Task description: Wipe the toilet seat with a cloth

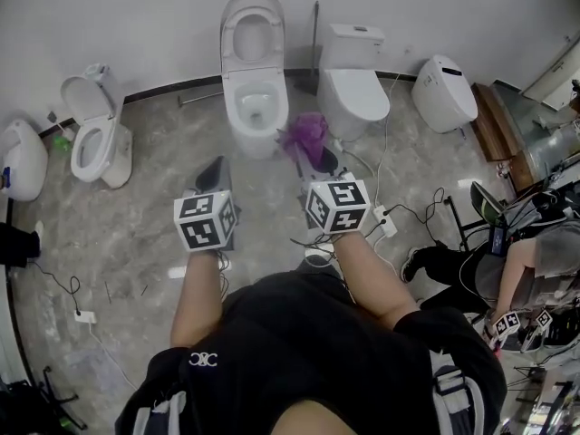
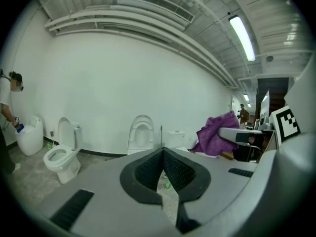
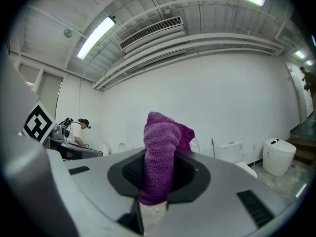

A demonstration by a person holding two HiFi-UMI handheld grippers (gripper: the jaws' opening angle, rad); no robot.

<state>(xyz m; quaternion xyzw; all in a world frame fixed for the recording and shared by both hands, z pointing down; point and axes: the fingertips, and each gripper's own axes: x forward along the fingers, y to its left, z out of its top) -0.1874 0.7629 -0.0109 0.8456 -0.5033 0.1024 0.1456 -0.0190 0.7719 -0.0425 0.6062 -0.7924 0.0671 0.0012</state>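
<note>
A white toilet (image 1: 255,107) stands against the far wall with its lid and seat ring raised (image 1: 252,27); it also shows ahead in the left gripper view (image 2: 141,135). My right gripper (image 1: 313,155) is shut on a purple cloth (image 1: 305,134), which bunches up between its jaws (image 3: 160,154) and hangs just right of the bowl's front. The left gripper (image 1: 217,166) is shut and holds nothing, its pads meeting (image 2: 162,156); it hovers over the floor short of the toilet. From the left gripper view the cloth (image 2: 216,132) shows at the right.
Another open toilet (image 1: 95,139) stands at the left, a closed one (image 1: 358,89) right of the target, a further unit (image 1: 444,93) beyond. A pole (image 1: 314,43) leans between the toilets. Cables and a power strip (image 1: 385,223) lie on the floor. A person (image 1: 507,261) sits at the right.
</note>
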